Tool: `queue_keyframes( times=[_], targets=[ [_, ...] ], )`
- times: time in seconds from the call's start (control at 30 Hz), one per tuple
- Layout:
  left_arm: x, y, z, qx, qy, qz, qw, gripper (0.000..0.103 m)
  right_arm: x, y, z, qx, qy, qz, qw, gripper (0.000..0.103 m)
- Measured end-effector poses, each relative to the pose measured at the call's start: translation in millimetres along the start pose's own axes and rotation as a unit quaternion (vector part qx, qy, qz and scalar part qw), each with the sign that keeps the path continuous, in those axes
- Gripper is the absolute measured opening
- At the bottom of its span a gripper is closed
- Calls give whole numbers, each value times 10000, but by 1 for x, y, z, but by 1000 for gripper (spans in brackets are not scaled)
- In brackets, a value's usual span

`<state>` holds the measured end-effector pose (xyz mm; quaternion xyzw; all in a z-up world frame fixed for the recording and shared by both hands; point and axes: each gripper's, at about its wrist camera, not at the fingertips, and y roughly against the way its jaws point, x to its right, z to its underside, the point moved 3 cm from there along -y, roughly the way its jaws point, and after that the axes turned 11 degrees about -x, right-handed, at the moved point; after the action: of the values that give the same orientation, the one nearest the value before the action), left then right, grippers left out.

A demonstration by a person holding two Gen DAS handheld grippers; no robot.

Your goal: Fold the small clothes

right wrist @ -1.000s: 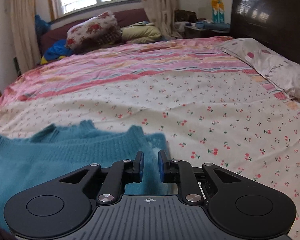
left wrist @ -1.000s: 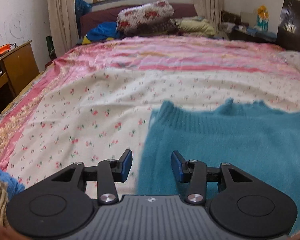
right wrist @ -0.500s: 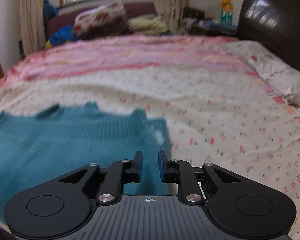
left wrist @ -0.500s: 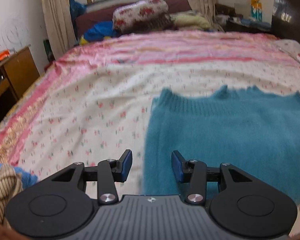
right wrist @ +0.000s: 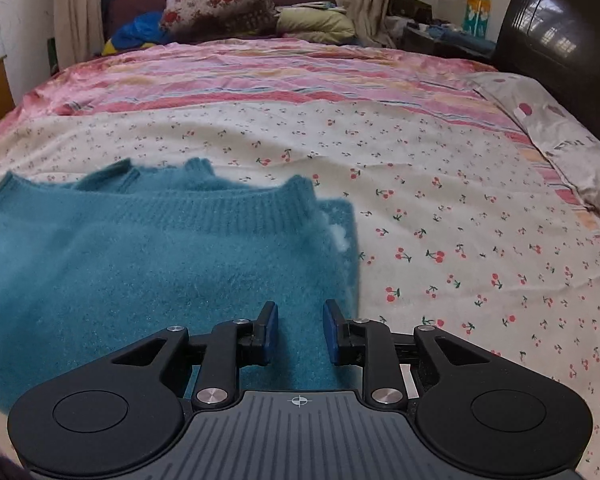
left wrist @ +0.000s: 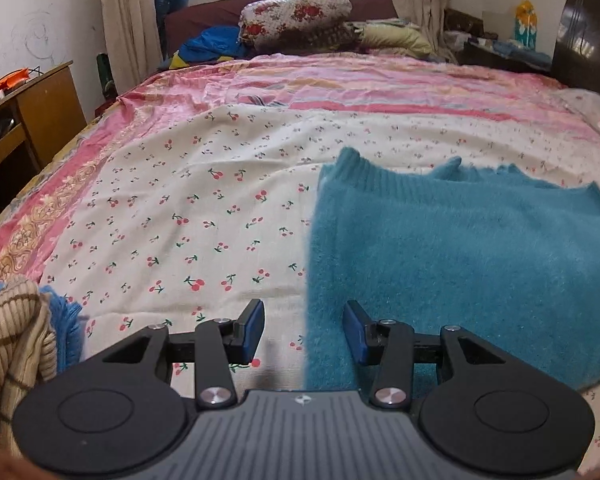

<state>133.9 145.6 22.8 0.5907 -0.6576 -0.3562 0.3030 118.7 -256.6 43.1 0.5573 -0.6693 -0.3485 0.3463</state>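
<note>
A fuzzy teal sweater (left wrist: pixel 452 256) lies flat and folded on the cherry-print bedspread (left wrist: pixel 188 208); it also shows in the right wrist view (right wrist: pixel 148 264), ribbed hem on the far side. My left gripper (left wrist: pixel 304 330) is open and empty, hovering over the sweater's left edge. My right gripper (right wrist: pixel 298 330) is open and empty over the sweater near its right edge.
A beige striped garment (left wrist: pixel 8 344) with a blue knit piece (left wrist: pixel 62 320) lies at the near left. Pillows and bedding (left wrist: pixel 300 16) are piled at the far end. A wooden desk (left wrist: pixel 28 108) stands left, a dark headboard (right wrist: pixel 560 40) right.
The right gripper has opened from nearly shut. Both grippers have drawn back toward me, and the sweater now lies still on the bed.
</note>
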Motion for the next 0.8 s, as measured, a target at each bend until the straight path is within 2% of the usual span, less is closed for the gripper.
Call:
queue_keyframes(
  times=[0.2, 0.3, 0.5, 0.6, 0.7, 0.8],
  targets=[
    [-7, 2, -6, 16, 151, 217, 9996, 49, -25, 16, -15, 148, 216, -164, 9995, 25],
    [-9, -7, -2, -161, 195, 342, 9991, 50, -53, 22, -24, 167, 528, -341, 9979, 25],
    [-17, -8, -3, -213, 237, 685, 9971, 50, -107, 19, -35, 92, 908, -757, 9929, 25],
    [-21, -22, -18, -334, 206, 1069, 9935, 50, -121, 13, -32, 12, 936, -890, 9916, 25],
    [-29, -37, -30, -426, 386, 1618, 9851, 50, -124, 10, -28, -85, 905, -1018, 9906, 25],
    [-31, -50, -35, -554, 472, 1965, 9778, 51, -126, 7, -29, -122, 893, -1050, 9904, 25]
  ],
)
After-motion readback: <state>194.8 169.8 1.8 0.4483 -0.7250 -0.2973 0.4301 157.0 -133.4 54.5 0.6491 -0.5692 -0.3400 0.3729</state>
